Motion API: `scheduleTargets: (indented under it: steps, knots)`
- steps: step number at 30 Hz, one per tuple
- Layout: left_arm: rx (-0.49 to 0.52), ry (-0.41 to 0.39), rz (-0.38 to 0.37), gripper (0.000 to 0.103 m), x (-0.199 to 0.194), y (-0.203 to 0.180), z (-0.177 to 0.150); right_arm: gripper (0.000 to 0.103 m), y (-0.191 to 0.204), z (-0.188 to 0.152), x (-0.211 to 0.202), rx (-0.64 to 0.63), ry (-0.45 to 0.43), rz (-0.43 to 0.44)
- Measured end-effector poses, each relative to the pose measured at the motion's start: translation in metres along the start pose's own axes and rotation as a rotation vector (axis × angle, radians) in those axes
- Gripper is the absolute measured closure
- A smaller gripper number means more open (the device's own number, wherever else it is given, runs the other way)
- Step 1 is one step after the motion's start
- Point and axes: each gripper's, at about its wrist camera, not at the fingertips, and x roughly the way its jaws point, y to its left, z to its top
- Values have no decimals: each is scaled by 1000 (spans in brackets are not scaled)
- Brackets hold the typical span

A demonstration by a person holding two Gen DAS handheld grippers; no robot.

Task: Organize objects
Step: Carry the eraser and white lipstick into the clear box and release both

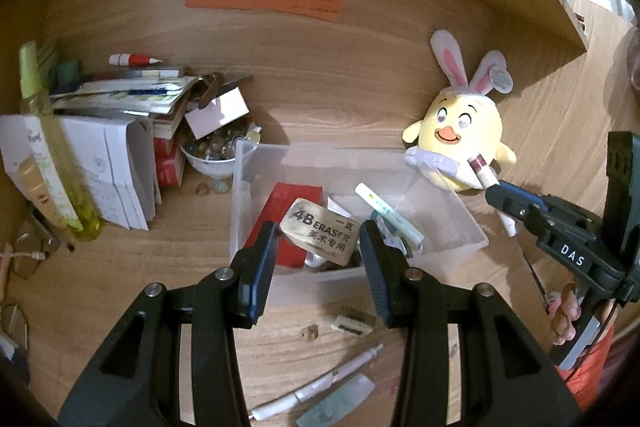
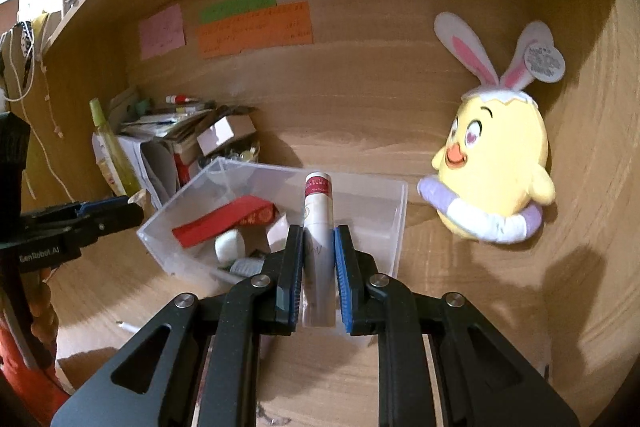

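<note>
A clear plastic bin (image 1: 452, 211) sits on the wooden desk and holds a red box (image 1: 286, 205) and small items. My left gripper (image 1: 318, 247) is open above the bin's near edge, with a worn 4B eraser (image 1: 320, 235) between its jaws, not squeezed. My right gripper (image 2: 318, 255) is shut on a white tube with a red cap (image 2: 318, 215), held over the bin (image 2: 388, 223). The tube also shows in the left wrist view (image 1: 482, 173), at the right gripper's tip.
A yellow chick plush with bunny ears (image 1: 464, 135) leans on the back wall beside the bin. A pile of papers, a bowl of marbles (image 1: 212, 155) and a green bottle (image 1: 52, 147) stand at left. Pens and a small eraser (image 1: 352, 321) lie near the front.
</note>
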Motion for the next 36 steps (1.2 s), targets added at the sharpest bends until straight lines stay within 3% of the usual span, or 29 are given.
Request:
scheduleTargets:
  steps: [15, 18, 28, 36]
  knots:
    - [-1, 72, 9, 61, 46, 1, 13, 89, -10, 24, 44, -16, 32, 26]
    - [-4, 97, 12, 61, 56, 4, 13, 89, -8, 22, 57, -30, 52, 6]
    - [-9, 169, 6, 61, 83, 11, 5, 89, 0, 8, 95, -49, 165, 58]
    - [19, 170, 10, 61, 85, 5, 2, 89, 3, -2, 112, -64, 227, 68]
